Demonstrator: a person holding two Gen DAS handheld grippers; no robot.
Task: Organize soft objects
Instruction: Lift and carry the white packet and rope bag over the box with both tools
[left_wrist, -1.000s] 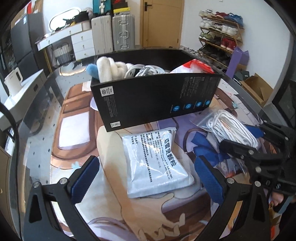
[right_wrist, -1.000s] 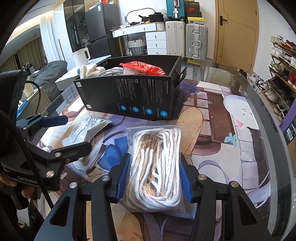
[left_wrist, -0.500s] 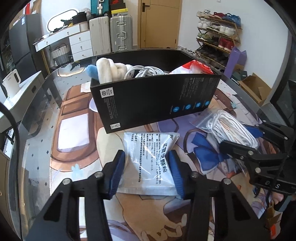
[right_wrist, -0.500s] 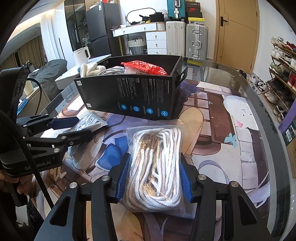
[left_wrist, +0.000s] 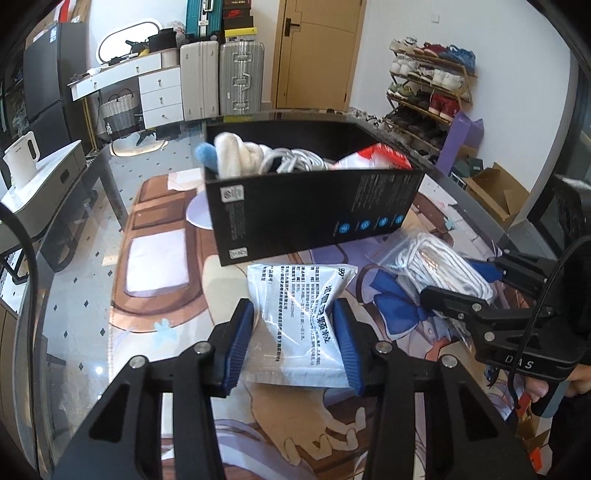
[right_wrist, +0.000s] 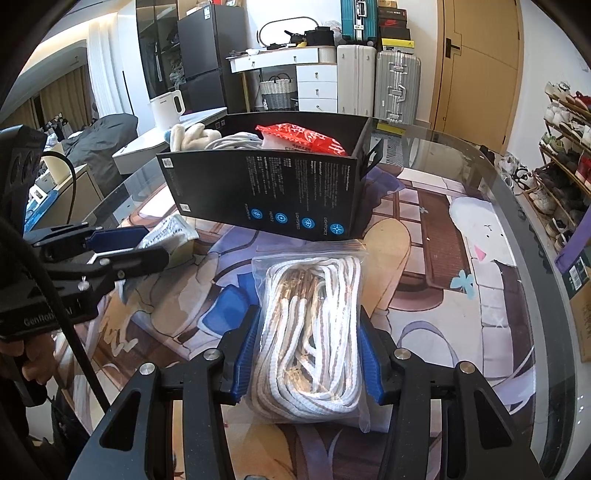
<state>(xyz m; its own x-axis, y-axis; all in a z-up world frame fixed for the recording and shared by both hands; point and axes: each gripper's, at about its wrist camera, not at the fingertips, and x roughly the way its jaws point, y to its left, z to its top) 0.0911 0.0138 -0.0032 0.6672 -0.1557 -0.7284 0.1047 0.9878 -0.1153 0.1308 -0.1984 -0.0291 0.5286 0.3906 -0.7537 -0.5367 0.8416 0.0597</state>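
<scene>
A white printed sachet (left_wrist: 299, 295) lies on the patterned mat in front of the black box (left_wrist: 314, 206). My left gripper (left_wrist: 293, 314) is closing on it, and its blue pads press both sides so the sachet buckles. My right gripper (right_wrist: 309, 332) is shut on a clear bag of white rope (right_wrist: 310, 295) that rests on the mat before the box (right_wrist: 273, 192). Inside the box are a white plush (left_wrist: 232, 155), a coiled white cable (left_wrist: 295, 160) and a red packet (right_wrist: 303, 138). The two grippers sit side by side, the left gripper (right_wrist: 129, 243) seen from the right wrist.
The glass table's curved rim (right_wrist: 535, 221) runs along the right. A white paper sheet (left_wrist: 184, 179) lies behind the box. Off the table are a shoe rack (left_wrist: 428, 92), suitcases (right_wrist: 376, 81) and a white kettle (right_wrist: 166, 109).
My left gripper went from wide open around the sachet to closed on it, pinching it into a fold, and shifted slightly. The right gripper and the rope bag stayed put.
</scene>
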